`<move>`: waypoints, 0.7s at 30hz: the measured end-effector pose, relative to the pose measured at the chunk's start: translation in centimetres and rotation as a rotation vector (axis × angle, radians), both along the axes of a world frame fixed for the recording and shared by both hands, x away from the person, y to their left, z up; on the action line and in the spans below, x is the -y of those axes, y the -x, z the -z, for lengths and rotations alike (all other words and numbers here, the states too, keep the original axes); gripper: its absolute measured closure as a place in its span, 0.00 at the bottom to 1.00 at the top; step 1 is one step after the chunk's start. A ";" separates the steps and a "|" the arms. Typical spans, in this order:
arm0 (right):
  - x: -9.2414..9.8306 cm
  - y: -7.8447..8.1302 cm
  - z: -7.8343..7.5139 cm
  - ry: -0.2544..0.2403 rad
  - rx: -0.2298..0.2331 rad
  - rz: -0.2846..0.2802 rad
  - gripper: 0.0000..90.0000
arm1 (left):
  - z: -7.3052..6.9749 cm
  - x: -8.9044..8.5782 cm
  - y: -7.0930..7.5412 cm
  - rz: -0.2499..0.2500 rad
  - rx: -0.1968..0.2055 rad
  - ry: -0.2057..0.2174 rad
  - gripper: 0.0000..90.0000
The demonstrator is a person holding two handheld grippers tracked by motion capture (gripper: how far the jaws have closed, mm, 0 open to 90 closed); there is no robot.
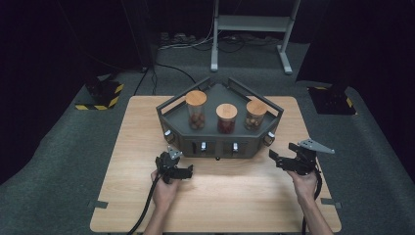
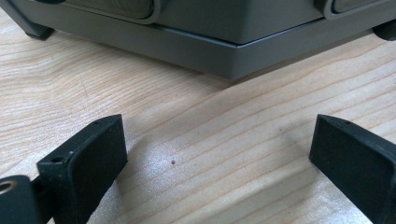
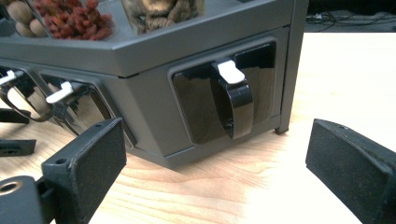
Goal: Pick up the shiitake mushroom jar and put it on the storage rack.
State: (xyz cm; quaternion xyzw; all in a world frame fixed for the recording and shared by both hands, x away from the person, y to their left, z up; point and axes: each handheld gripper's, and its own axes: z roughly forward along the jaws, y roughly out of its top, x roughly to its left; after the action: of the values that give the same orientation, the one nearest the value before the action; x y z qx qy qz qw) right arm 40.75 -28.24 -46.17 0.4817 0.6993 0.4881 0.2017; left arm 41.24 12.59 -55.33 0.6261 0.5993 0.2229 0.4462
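Note:
A dark grey, many-sided stand (image 1: 188, 137) sits at the back middle of the wooden table. It carries three glass jars with wooden lids: a tall one (image 1: 196, 109), a middle one (image 1: 226, 117) and a right one (image 1: 256, 114). My left gripper (image 1: 171, 155) rests low before the stand's left front corner (image 2: 233, 60). In the left gripper view it (image 2: 215, 140) is open over bare wood. My right gripper (image 1: 283, 152) hovers open off the stand's right front face. In the right gripper view it (image 3: 217, 144) faces a drawer with a black handle (image 3: 236, 105) and nothing lies between its pads.
The wooden table (image 1: 220, 196) has free room in front of the stand and on both sides. More drawer handles (image 3: 60, 93) line the stand's front faces. A metal frame (image 1: 254, 24) and yellow-black striped bases (image 1: 100, 95) stand on the floor behind.

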 end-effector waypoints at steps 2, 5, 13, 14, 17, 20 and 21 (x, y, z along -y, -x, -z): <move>0.0 0.1 0.2 0.008 -0.003 -0.002 0.06 | 0.0 0.0 0.0 0.001 -0.001 -0.001 0.04; -0.1 0.2 0.6 0.017 -0.014 -0.003 0.06 | 0.0 0.0 0.0 0.000 0.000 0.000 0.04; -0.5 0.4 1.5 0.032 -0.031 0.003 0.06 | 0.0 0.0 0.0 0.000 0.000 0.000 0.04; -0.5 0.5 1.6 0.030 -0.033 0.004 0.06 | 0.0 0.0 0.0 0.000 0.000 0.001 0.04; -0.6 0.5 1.9 0.029 -0.042 0.004 0.06 | 0.0 0.0 0.0 0.000 0.000 0.001 0.04; -0.6 0.6 2.2 0.023 -0.050 0.004 0.06 | 0.0 0.0 0.0 -0.001 0.000 0.001 0.04; -0.7 0.6 2.2 0.025 -0.051 0.003 0.06 | 0.0 0.0 0.0 0.000 0.000 0.001 0.04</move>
State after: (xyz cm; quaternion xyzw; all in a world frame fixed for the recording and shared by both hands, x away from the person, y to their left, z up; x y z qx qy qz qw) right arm 40.19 -27.58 -48.40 0.4925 0.7095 0.4667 0.1903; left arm 41.24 12.58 -55.33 0.6259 0.5995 0.2227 0.4464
